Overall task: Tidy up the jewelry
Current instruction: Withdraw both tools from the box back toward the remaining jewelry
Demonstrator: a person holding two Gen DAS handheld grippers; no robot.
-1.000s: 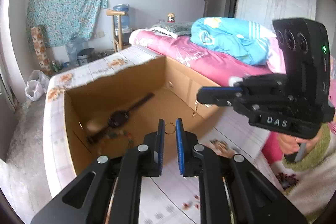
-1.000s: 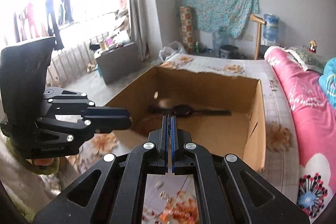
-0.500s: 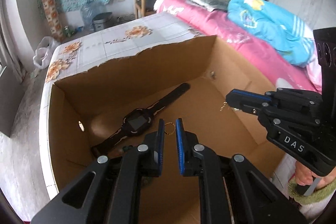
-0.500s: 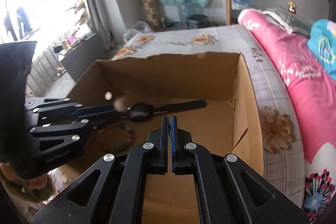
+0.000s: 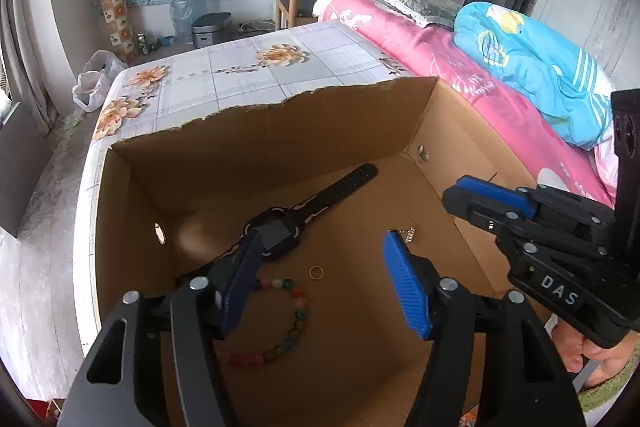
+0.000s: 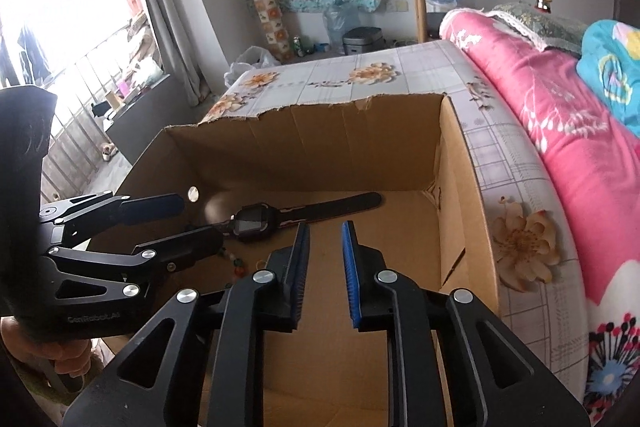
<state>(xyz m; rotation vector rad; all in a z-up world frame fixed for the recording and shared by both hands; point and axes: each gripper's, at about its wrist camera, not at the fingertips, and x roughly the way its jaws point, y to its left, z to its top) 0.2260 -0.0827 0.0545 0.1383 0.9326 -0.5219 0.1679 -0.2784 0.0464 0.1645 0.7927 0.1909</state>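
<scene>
Pretty far along, judging by the cardboard box (image 5: 280, 131): watch (image 5: 280, 231), bead bracelet (image 5: 288, 323), gold ring (image 5: 316, 272) and small earring (image 5: 409, 234) are laid just beyond the left gripper (image 5: 320, 283). Both it and the right gripper (image 6: 325, 267) are opening, nothing gripped.

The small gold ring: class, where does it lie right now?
In the left wrist view the gold ring lies on the cardboard box floor, between the black watch and the bead bracelet.
</scene>
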